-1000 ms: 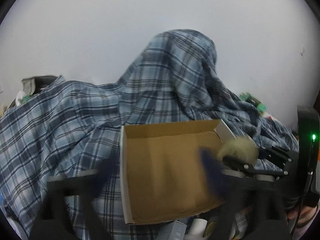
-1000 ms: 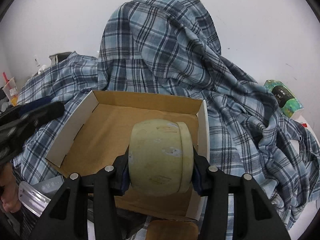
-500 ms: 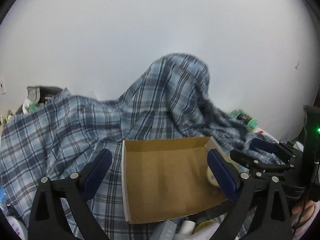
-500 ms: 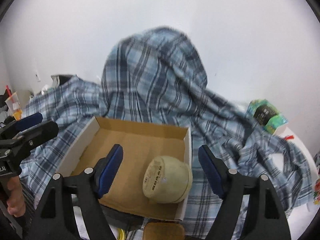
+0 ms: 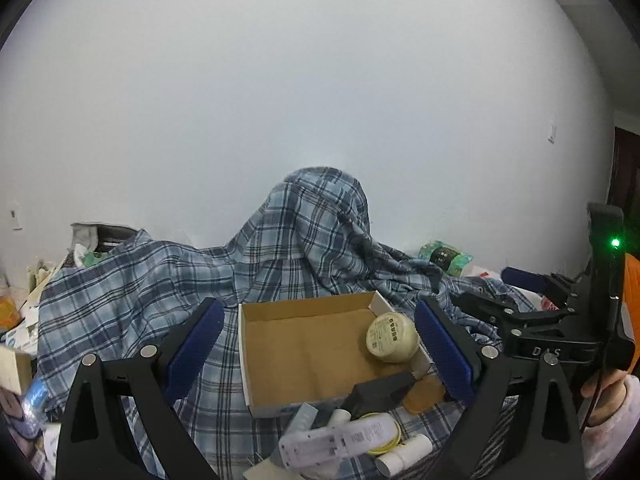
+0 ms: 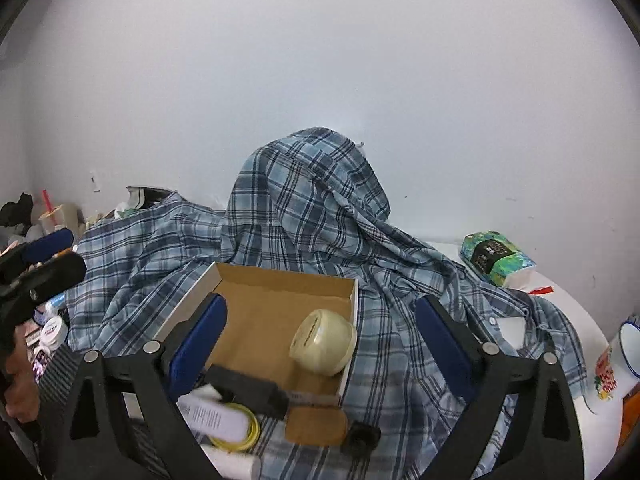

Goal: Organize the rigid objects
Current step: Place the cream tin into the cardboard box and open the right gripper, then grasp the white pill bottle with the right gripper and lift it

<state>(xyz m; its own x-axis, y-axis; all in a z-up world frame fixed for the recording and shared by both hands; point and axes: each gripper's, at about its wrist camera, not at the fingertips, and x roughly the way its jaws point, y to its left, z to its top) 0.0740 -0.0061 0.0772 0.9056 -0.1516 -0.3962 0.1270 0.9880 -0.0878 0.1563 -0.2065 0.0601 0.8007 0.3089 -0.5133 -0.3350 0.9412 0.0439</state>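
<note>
A shallow cardboard box lies on a blue plaid cloth. A pale yellow jar lies on its side in the box's right corner. My right gripper hangs back above the box with its jaws opening wide; nothing is pressed between the pads, and the jar lies loose below. My left gripper is open and empty, also above the box. Each gripper shows at the edge of the other's view: the right gripper and the left gripper.
Loose items crowd the near edge of the box: a black block, a white remote-like piece, white tubes, a round brown lid. A green packet and a printed mug sit right. The cloth humps up behind the box.
My right gripper let go of the yellow jar, which now lies in the box, and its jaws spread. Both grippers have pulled back and upward, so the box looks smaller.
</note>
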